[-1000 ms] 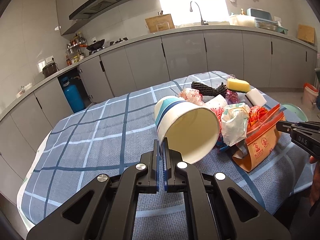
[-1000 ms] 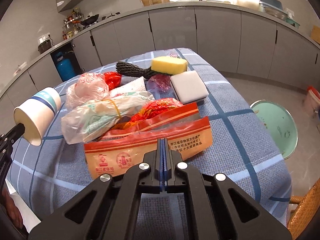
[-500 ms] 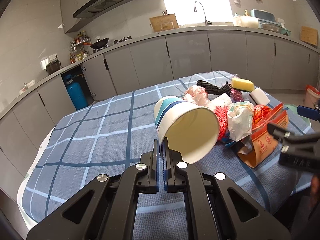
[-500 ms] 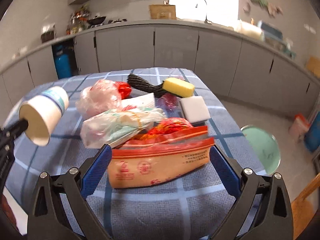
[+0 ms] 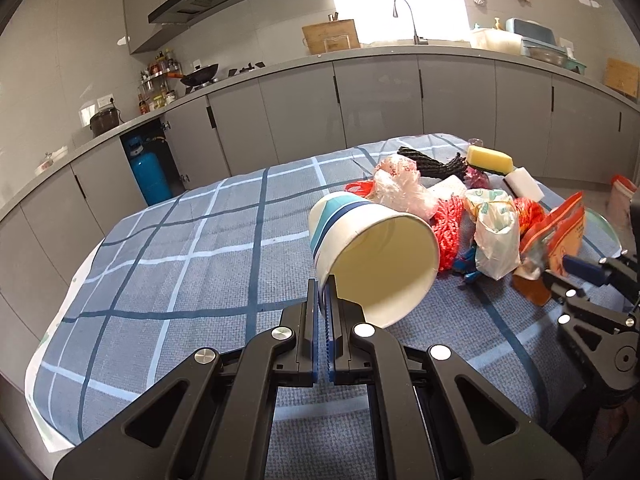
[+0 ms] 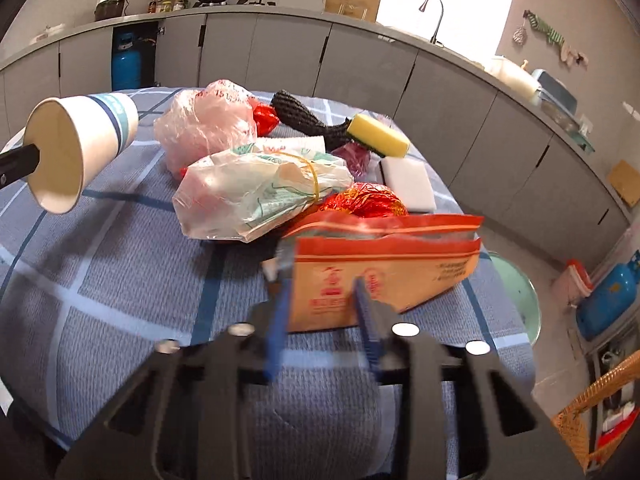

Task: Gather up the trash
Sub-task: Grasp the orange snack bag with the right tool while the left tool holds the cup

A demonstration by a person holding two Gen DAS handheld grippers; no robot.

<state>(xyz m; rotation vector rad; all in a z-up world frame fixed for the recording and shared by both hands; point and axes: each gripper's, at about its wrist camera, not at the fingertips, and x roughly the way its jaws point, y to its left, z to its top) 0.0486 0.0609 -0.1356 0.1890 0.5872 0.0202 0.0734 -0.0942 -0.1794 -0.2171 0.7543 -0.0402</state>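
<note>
Left hand-held gripper (image 5: pixel 324 300) pinches the paper cup (image 5: pixel 372 252) rim at frame centre, mouth facing me to receive trash; right hand-held gripper (image 6: pixel 320 292), half-open, straddles the orange pouch (image 6: pixel 384 268) on the table (image 6: pixel 120 280).

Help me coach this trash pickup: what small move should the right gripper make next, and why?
Probably close. The right gripper has its jaws open on either side of the near corner of the orange zip bag, not yet clamped. The left gripper already pinches the paper cup by its rim, so it is occupied.
</note>
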